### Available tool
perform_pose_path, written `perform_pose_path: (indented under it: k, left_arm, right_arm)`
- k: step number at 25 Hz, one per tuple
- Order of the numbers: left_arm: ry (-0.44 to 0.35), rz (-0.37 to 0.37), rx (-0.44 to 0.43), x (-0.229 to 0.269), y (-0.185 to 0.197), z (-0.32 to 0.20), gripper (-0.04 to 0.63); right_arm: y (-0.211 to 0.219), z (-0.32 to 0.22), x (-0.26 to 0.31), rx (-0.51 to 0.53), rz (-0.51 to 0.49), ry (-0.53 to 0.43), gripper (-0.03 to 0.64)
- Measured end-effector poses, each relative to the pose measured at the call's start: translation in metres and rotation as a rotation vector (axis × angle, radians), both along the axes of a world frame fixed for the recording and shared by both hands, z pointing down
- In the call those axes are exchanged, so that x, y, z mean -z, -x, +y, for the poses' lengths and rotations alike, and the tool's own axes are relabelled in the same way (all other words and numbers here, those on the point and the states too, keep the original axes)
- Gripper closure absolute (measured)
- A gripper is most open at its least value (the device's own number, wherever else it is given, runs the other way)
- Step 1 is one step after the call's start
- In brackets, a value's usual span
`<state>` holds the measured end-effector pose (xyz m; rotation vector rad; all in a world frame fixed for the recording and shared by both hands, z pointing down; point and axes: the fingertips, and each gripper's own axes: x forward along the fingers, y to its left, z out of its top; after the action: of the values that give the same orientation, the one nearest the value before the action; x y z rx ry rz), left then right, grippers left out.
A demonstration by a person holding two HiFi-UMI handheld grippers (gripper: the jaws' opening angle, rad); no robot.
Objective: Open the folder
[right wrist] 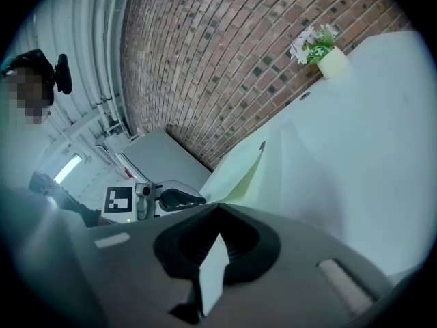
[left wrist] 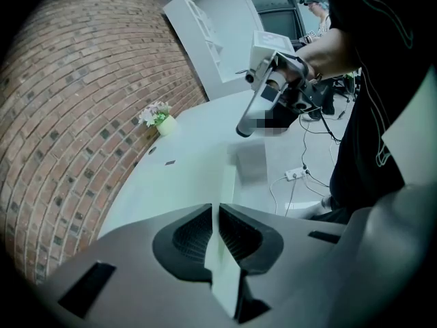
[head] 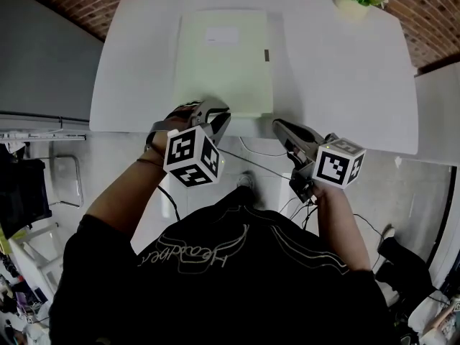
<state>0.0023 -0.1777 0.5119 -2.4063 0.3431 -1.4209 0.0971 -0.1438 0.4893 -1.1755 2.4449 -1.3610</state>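
Jaws on the left hand-held gripper point(head: 213, 110) are nearly together, seemingly pinching the near-left cover edge of the flat pale-yellow card folder point(head: 223, 56), which lies on the white desk point(head: 345, 70) by its front edge. The right hand-held gripper point(head: 282, 126) hovers just off that edge, closed and empty.

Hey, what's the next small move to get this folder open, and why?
Probably ease the right gripper forward to the near right corner of the folder. The left gripper pinches its near edge, the cover lies almost flat, and the right one hangs empty short of the table.
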Motion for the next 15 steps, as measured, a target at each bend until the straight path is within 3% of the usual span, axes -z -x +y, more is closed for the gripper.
perform_pose_path:
  k: [5, 10, 15]
  left_arm:
    - [0.004, 0.010, 0.003, 0.001, 0.000, 0.000, 0.561]
    - [0.005, 0.013, 0.000, 0.001, 0.000, 0.000, 0.561]
    - [0.013, 0.015, 0.001, 0.000, 0.002, 0.001, 0.561]
  right_arm:
    - [0.002, -0.011, -0.012, 0.016, 0.083, -0.005, 0.614]
    - [0.004, -0.019, -0.023, 0.071, 0.281, -0.071, 0.613]
    - [0.002, -0.024, -0.033, 0.093, 0.389, -0.084, 0.613]
